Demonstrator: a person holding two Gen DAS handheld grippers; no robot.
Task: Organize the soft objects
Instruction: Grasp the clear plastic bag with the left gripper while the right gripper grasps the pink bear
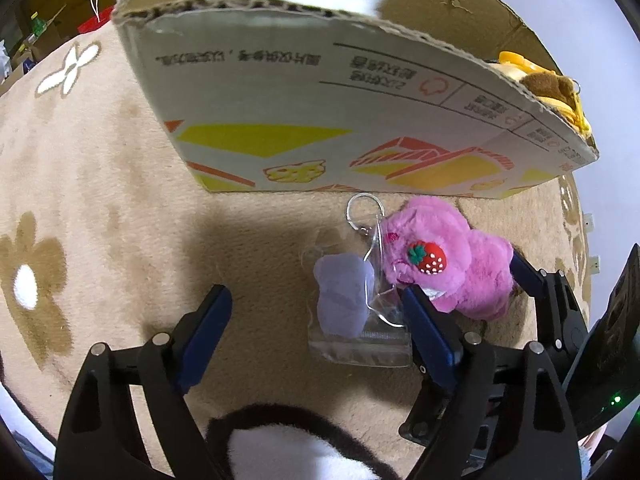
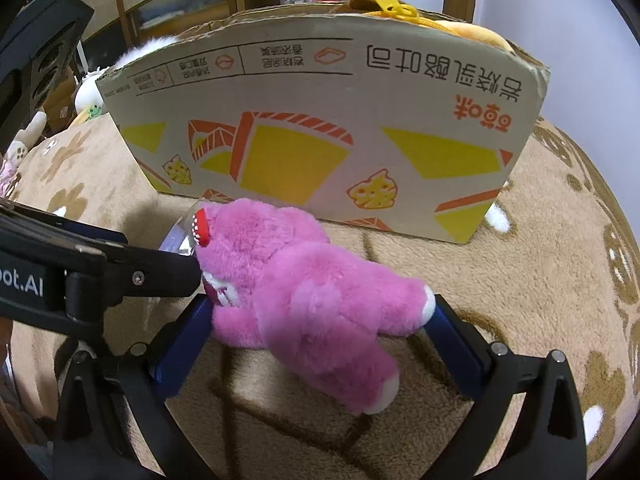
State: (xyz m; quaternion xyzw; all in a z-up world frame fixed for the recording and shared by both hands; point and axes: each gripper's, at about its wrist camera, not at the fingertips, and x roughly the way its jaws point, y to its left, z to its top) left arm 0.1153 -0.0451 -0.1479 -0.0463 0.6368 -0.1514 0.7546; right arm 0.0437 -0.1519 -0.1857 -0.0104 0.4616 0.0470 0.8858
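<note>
right claw (image 2: 320,316) grasps pink plush bear (image 2: 304,304); left claw (image 1: 316,312) released beside it.

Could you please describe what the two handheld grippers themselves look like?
Both look alike: the left gripper and right gripper have black linkage arms joined by silver pivot pins, ending in flat dark-blue fingers. In the right wrist view, the left gripper's black body carries white lettering ending in "ot.AI". A small green light glows at the left wrist view's edge. No cables or sleeves are visible.
</note>
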